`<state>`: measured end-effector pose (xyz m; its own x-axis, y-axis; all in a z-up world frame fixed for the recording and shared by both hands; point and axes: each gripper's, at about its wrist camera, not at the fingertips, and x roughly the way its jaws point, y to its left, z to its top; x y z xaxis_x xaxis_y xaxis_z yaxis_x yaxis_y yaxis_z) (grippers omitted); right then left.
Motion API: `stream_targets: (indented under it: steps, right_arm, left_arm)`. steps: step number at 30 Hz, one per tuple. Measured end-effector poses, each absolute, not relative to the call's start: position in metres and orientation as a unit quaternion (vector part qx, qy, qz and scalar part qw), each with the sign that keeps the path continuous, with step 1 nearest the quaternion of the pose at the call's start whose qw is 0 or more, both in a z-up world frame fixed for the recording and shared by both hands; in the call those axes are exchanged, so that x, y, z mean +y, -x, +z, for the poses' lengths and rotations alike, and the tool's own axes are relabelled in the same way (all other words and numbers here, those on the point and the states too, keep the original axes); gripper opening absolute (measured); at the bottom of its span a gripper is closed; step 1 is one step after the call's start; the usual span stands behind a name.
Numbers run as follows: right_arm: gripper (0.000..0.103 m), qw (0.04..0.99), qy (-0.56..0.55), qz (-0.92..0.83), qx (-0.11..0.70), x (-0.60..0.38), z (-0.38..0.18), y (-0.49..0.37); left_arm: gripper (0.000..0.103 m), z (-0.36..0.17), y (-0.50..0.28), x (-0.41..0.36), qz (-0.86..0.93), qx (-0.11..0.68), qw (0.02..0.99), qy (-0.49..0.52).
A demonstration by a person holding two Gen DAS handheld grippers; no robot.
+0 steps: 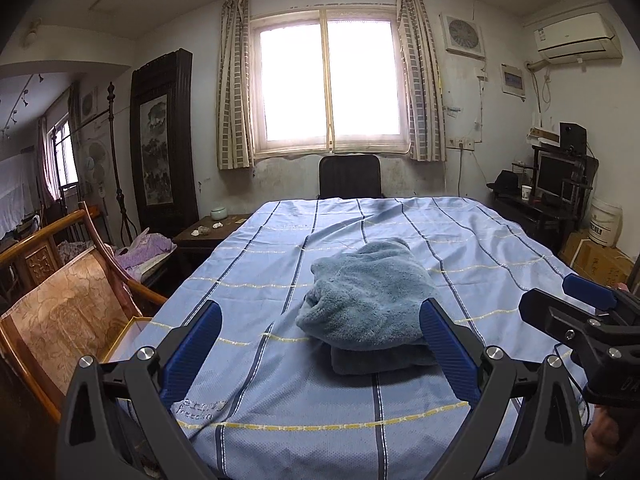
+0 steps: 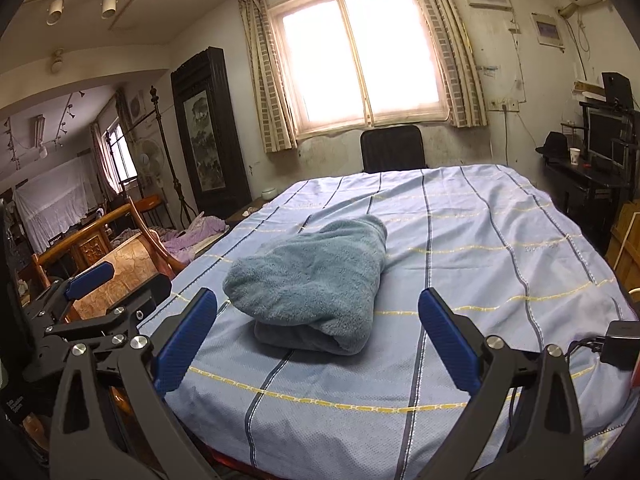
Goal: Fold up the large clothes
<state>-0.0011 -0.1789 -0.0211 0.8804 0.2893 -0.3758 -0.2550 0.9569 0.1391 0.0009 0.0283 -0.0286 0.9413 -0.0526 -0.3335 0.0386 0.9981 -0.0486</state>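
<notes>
A fluffy blue-grey garment [image 1: 366,300] lies folded in a thick bundle on the blue striped sheet [image 1: 280,392], near the middle of the surface. It also shows in the right wrist view [image 2: 312,280]. My left gripper [image 1: 320,344] is open and empty, held above the sheet just in front of the bundle. My right gripper [image 2: 318,340] is open and empty, also in front of the bundle. The right gripper also shows at the right edge of the left wrist view [image 1: 576,304], and the left gripper at the left edge of the right wrist view [image 2: 100,284].
A wooden chair [image 1: 68,312] stands close to the left edge of the sheet. A black chair [image 1: 350,176] stands at the far end under the window. A low table [image 1: 208,232] sits far left. A dark desk [image 1: 540,204] with a monitor is far right.
</notes>
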Motion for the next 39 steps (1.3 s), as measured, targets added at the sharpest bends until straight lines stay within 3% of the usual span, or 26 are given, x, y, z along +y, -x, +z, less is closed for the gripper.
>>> stream_targets:
  steps: [39]
  right_arm:
    - [0.098,0.966,-0.044,0.151,0.206,-0.1722,-0.0287,0.0008]
  left_arm:
    - [0.099,-0.0339,-0.0004,0.0246,-0.021,0.175,0.984,0.011]
